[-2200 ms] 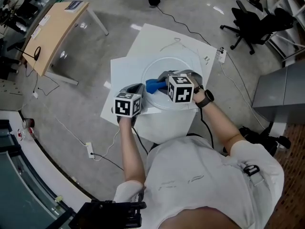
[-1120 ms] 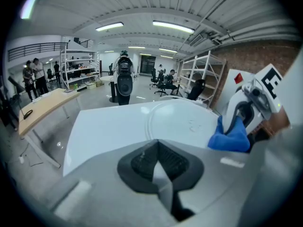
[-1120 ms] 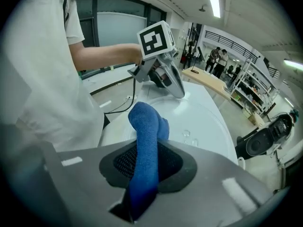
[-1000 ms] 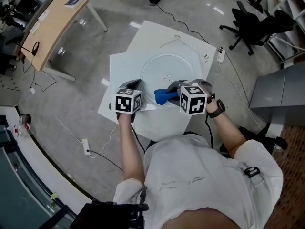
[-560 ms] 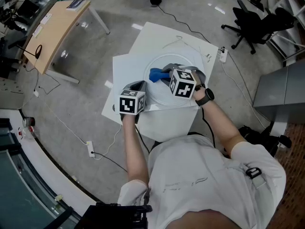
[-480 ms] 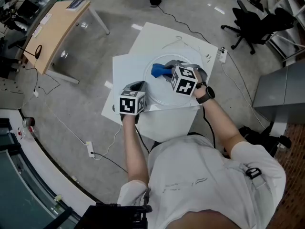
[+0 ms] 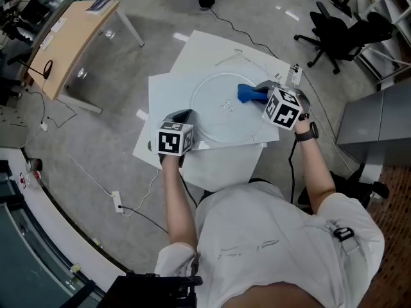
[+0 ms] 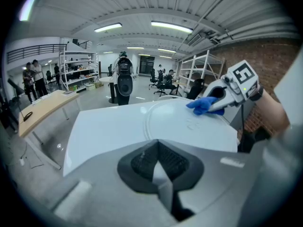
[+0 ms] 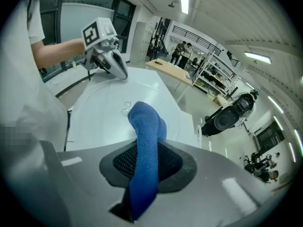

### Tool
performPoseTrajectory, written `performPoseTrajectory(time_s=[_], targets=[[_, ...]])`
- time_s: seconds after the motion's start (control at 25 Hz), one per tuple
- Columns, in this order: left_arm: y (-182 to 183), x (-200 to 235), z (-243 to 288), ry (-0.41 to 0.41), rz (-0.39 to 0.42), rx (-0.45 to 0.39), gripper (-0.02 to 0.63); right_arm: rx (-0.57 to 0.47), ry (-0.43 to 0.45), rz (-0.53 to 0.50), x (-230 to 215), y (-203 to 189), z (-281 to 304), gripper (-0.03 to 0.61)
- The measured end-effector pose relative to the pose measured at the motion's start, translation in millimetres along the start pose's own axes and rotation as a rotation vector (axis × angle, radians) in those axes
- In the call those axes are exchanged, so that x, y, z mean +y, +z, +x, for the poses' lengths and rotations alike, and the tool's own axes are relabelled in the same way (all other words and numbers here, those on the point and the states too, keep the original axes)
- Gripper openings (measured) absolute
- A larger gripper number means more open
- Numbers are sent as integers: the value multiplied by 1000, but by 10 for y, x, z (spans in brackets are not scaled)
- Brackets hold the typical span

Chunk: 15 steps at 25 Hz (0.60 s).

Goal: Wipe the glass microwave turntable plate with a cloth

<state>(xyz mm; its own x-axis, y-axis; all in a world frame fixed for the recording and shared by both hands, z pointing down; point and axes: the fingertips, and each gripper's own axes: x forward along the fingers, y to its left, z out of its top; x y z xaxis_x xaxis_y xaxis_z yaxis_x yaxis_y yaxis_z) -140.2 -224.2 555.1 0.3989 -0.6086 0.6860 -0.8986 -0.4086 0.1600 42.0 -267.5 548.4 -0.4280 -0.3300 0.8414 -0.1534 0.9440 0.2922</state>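
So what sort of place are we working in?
Probably a lab or workshop hall: bare concrete floor, metal shelving racks by a brick wall, office chairs and a wooden desk around the white table.

There goes the right gripper again: from the far-left part of the glass plate half a second ago, it has swung clear across to the far-right rim, blue cloth dragged along in its clamped jaws, further right than at any earlier moment.
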Motion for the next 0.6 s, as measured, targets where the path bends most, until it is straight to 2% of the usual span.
performPoseTrajectory(time_s=[0.12, 0.32, 0.44, 0.6], targets=[[5, 0, -6, 0, 1, 0, 0, -17, 94, -19, 282, -51, -145, 81], [9, -12, -5, -2, 1, -1, 0, -14, 230, -121, 792, 79, -236, 81], [13, -17, 1, -1, 1, -2, 0, -55, 276, -173, 1013, 328, -156, 83], [4, -20, 7, 0, 4, -2, 0, -125, 300, -182, 1140, 696, 26, 84]])
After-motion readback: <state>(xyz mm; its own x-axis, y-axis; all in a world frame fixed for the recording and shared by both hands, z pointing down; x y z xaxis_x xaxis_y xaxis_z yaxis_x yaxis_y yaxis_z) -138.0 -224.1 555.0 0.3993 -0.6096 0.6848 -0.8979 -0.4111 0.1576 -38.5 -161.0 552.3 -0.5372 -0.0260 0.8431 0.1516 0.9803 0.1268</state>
